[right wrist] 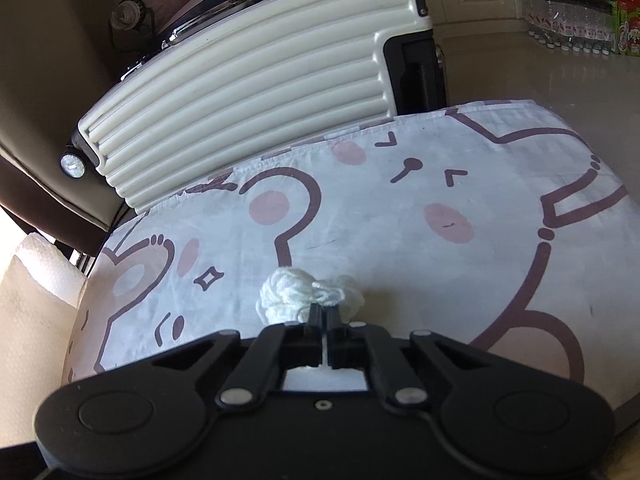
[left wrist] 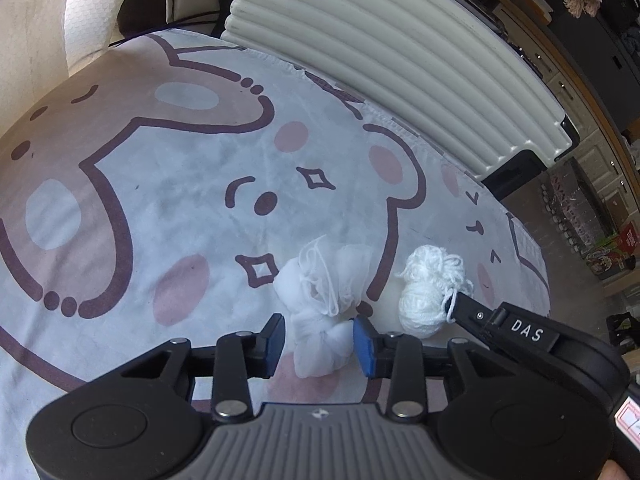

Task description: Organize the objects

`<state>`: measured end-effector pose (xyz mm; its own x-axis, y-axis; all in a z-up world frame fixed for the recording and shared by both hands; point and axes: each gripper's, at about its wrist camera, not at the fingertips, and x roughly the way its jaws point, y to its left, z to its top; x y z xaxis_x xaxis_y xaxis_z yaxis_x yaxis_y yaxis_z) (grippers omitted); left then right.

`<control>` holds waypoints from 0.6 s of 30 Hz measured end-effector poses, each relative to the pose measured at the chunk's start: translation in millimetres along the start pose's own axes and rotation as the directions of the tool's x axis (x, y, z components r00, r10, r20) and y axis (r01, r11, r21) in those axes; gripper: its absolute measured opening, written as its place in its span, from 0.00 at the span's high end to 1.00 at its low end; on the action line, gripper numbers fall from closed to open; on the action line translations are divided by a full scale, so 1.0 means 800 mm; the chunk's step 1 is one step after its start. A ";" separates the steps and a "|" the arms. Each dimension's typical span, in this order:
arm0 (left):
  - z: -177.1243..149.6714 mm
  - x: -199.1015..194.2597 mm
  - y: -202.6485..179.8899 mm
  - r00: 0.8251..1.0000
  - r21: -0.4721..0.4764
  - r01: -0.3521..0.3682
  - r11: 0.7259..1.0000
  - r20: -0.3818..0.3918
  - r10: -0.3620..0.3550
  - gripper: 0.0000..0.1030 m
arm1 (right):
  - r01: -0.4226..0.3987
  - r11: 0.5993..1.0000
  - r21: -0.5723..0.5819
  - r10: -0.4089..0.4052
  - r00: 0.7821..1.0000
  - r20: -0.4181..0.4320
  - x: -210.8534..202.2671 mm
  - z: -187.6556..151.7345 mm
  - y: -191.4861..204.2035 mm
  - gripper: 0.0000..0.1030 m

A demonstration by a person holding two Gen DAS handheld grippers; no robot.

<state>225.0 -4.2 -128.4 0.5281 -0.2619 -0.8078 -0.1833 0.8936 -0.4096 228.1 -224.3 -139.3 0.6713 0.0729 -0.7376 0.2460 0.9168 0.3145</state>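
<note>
A white mesh bundle (left wrist: 324,276) lies on the bear-print cloth (left wrist: 180,200). My left gripper (left wrist: 320,342) stands open around the bundle's near end, with a gap at the left blue pad (left wrist: 276,340); the right pad sits at the bundle's edge. Just to the right lies a white yarn ball (left wrist: 424,296), and my right gripper (left wrist: 450,302) comes in from the right, shut on a loose loop of it. In the right wrist view the right gripper (right wrist: 324,314) has its fingers together on yarn strands of the white yarn ball (right wrist: 304,292), which rests on the cloth (right wrist: 400,240).
A cream ribbed suitcase (left wrist: 380,60) (right wrist: 248,112) lies along the far edge of the cloth. A paper towel roll (left wrist: 92,4) (right wrist: 32,280) stands at the left. Boxes and packed bottles (right wrist: 568,20) sit on the floor at the far right.
</note>
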 end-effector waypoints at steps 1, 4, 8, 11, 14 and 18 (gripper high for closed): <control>0.000 0.001 0.000 1.000 -0.009 0.005 1.000 0.008 -0.005 0.62 | 0.000 1.000 -0.001 0.000 1.000 -0.002 -0.001 0.000 -0.001 0.98; 0.002 0.003 0.000 0.999 -0.028 0.013 1.000 0.031 -0.012 0.62 | 0.000 1.000 -0.002 0.000 1.000 -0.012 -0.002 0.001 -0.003 0.98; 0.002 0.010 -0.001 0.999 -0.038 0.023 0.999 0.034 -0.022 0.64 | 0.010 1.000 -0.023 -0.011 1.000 -0.024 0.000 0.000 -0.004 0.98; 0.002 0.017 -0.002 0.999 -0.027 0.003 1.000 0.035 -0.002 0.64 | 0.008 1.000 -0.020 -0.008 1.000 -0.025 0.000 0.001 -0.007 0.98; 0.002 0.023 -0.001 1.000 -0.027 -0.001 1.000 0.028 0.002 0.64 | -0.001 1.000 -0.014 0.000 1.000 -0.019 -0.001 0.004 -0.008 0.97; 0.000 0.028 -0.002 1.000 -0.014 -0.008 1.000 0.019 0.008 0.62 | -0.021 1.000 -0.015 0.020 1.000 -0.011 -0.001 0.004 -0.006 0.84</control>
<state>237.2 -11.7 -146.1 0.5426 -0.2472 -0.8028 -0.1990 0.8907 -0.4088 228.6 -230.1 -138.9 0.6688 0.0957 -0.7373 0.2218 0.9208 0.3208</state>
